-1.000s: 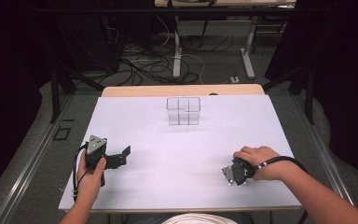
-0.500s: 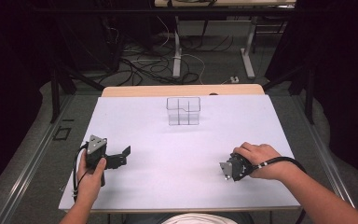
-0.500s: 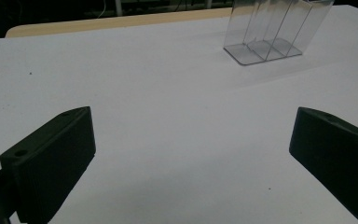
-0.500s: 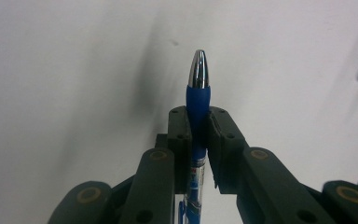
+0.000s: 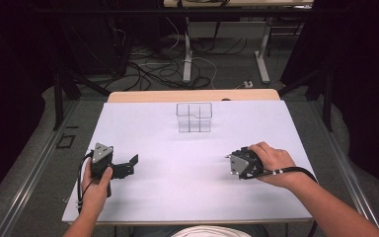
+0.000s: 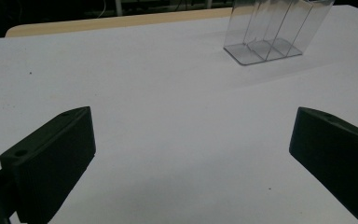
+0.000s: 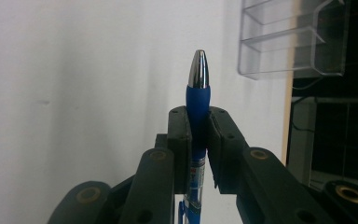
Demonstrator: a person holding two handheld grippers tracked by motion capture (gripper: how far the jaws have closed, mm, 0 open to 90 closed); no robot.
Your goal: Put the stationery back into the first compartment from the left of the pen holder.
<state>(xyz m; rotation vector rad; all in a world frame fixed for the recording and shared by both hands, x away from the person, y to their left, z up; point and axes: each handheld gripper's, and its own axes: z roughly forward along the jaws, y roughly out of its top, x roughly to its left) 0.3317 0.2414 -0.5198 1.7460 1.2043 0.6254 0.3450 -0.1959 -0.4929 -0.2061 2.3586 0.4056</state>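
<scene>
Left hand-held gripper (image 5: 128,165): jaws spread wide, nothing between them, resting low over the white bench (image 5: 177,197) at its left side. Right hand-held gripper (image 7: 198,135): jaws clenched on a blue pen (image 7: 198,91), silver tip pointing outward past the jaws. Clear divided holder (image 5: 194,117): upright at the bench's far centre, well apart from both grippers.

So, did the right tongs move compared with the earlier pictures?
Yes. The right tongs shifted slightly left, toward the table's middle and nearer the clear organizer, which stayed put.
</scene>
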